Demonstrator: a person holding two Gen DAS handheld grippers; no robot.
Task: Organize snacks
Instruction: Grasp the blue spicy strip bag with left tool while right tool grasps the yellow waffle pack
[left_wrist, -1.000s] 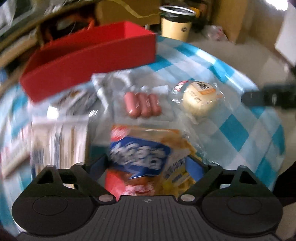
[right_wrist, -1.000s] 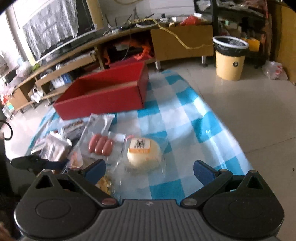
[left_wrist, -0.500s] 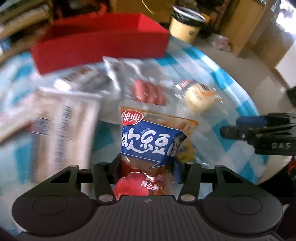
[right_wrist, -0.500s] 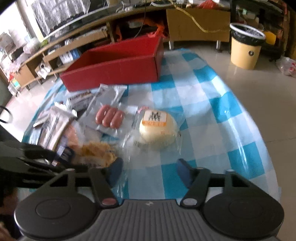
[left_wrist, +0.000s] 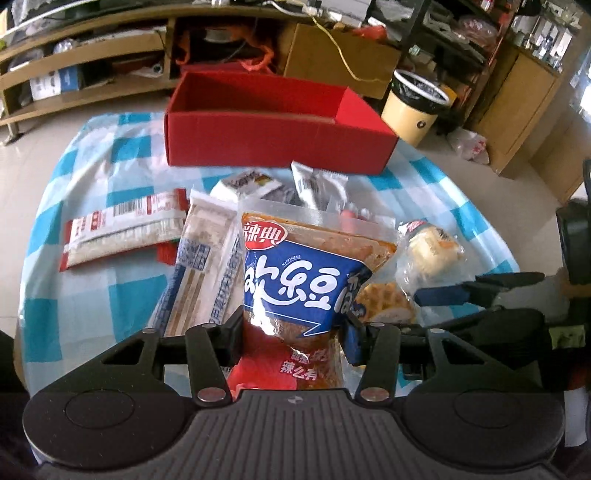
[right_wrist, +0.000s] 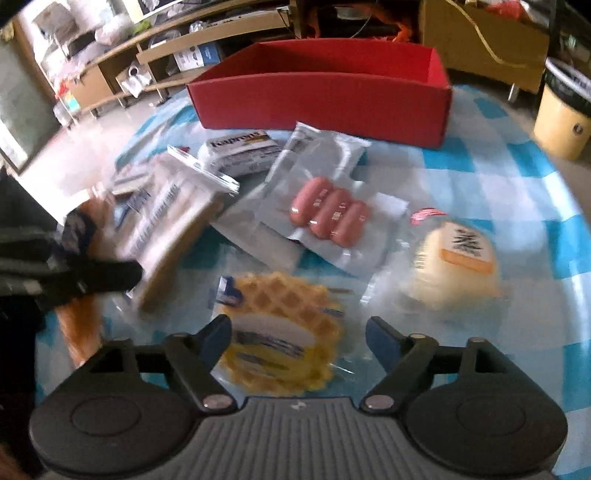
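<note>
My left gripper (left_wrist: 293, 332) is shut on a blue and orange snack bag (left_wrist: 306, 280), lifted upright above the checked cloth. Behind it stands an open red box (left_wrist: 273, 136). In the right wrist view my right gripper (right_wrist: 297, 338) hangs over a wrapped waffle (right_wrist: 280, 332) that lies between its fingers; the jaws are opening and the pads stand clear of it. A sausage pack (right_wrist: 328, 218) and a wrapped bun (right_wrist: 458, 266) lie beyond it. The same red box (right_wrist: 332, 99) sits at the far end. The right gripper's blue finger (left_wrist: 443, 295) shows at the left view's right edge.
More packets lie on the blue checked cloth (left_wrist: 96, 280): a red-trimmed flat pack (left_wrist: 122, 229), a long white and blue pack (left_wrist: 207, 273), a small white bar (right_wrist: 240, 151). A yellow bin (left_wrist: 417, 107) stands on the floor right of the cloth, shelves behind.
The left gripper closed on the snack bag and raised it off the cloth. The right gripper swung left and down from the bun to over the waffle, its jaws narrowing then widening.
</note>
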